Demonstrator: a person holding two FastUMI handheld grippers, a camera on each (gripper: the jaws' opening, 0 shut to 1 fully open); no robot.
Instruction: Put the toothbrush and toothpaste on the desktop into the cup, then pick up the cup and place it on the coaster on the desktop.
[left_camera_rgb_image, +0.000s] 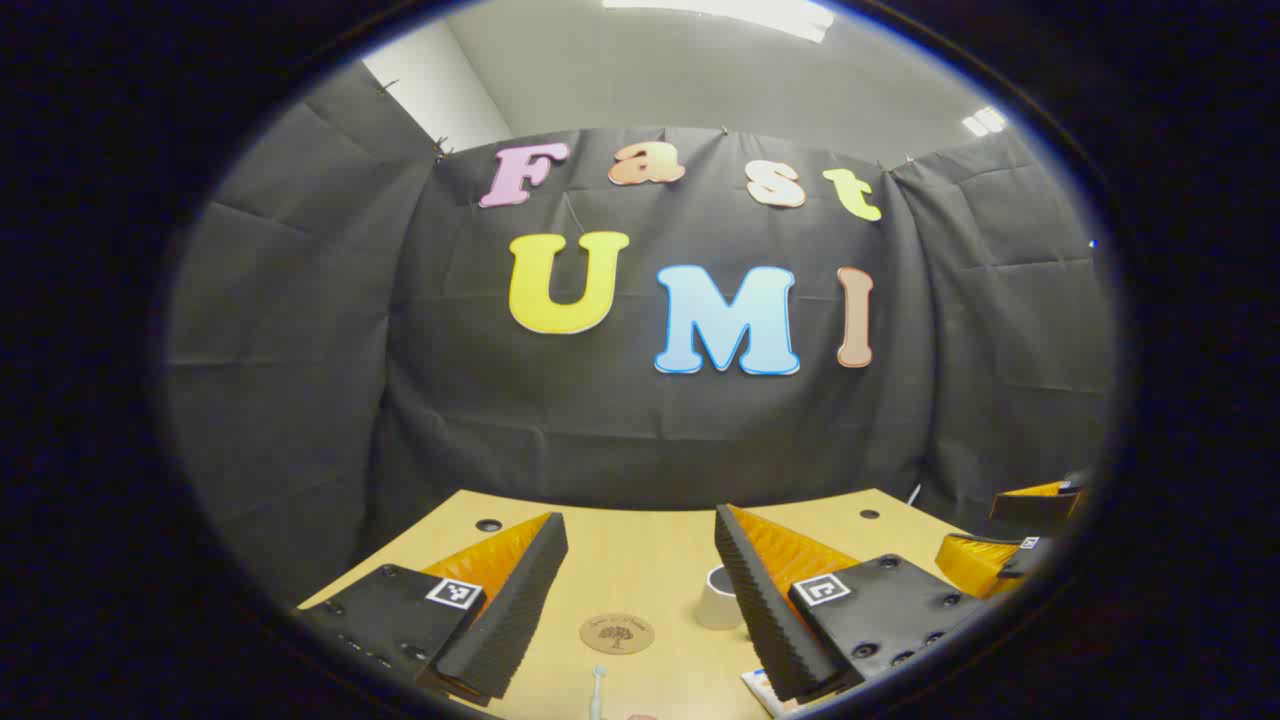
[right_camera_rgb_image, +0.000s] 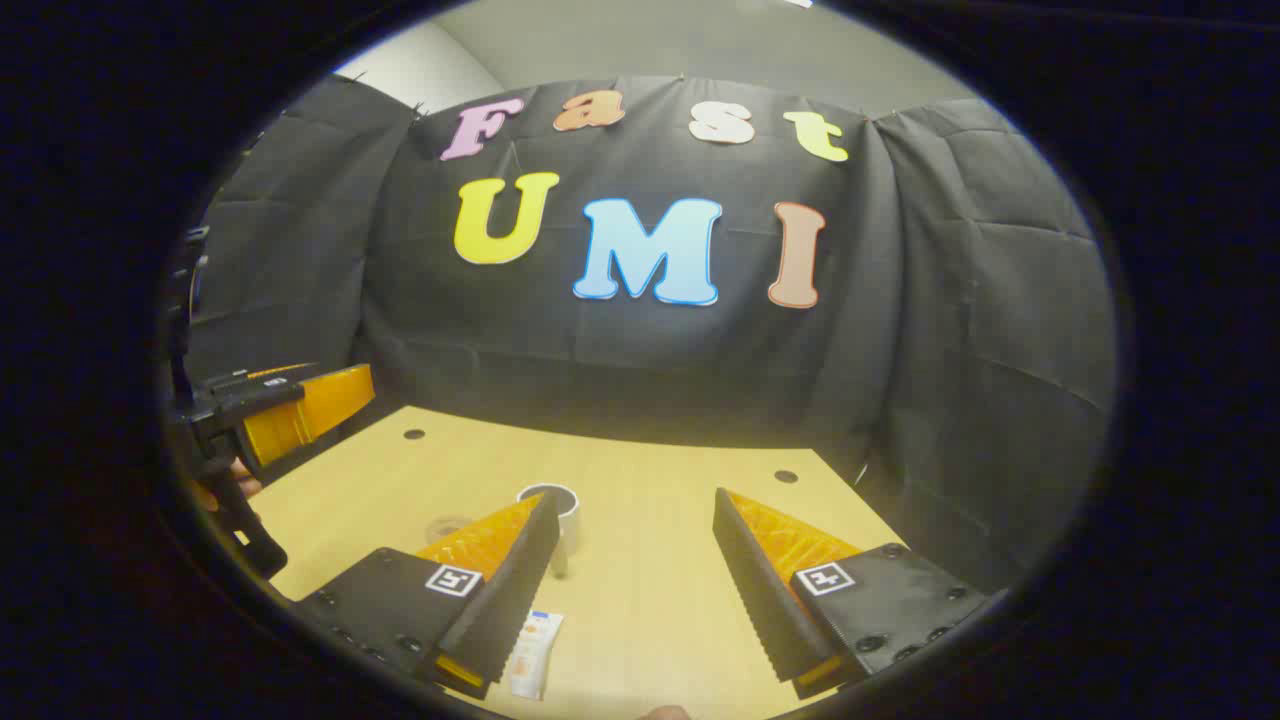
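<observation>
Two small dark holes sit near the far edge of the pale wooden table (left_camera_rgb_image: 640, 560), which ends at the booth's black cloth wall under a grey ceiling with strip lights. In the left gripper view, my left hand-held gripper (left_camera_rgb_image: 640, 570) hangs released above the table, its fingers wide apart with nothing between them. Between them farther off lies the round brown coaster (left_camera_rgb_image: 617, 633), and just beside it stands the white cup (left_camera_rgb_image: 718, 598), upright, partly hidden by my finger. The toothbrush (left_camera_rgb_image: 599, 690) lies near the bottom edge, pale, head toward the coaster. My right hand-held gripper (left_camera_rgb_image: 1010, 545) shows at the far side.

In the right gripper view, my right hand-held gripper (right_camera_rgb_image: 635, 545) is likewise released, clear of the table. The cup (right_camera_rgb_image: 556, 510) stands ahead, its open mouth dark. The white toothpaste (right_camera_rgb_image: 535, 655) tube lies flat by one finger.
</observation>
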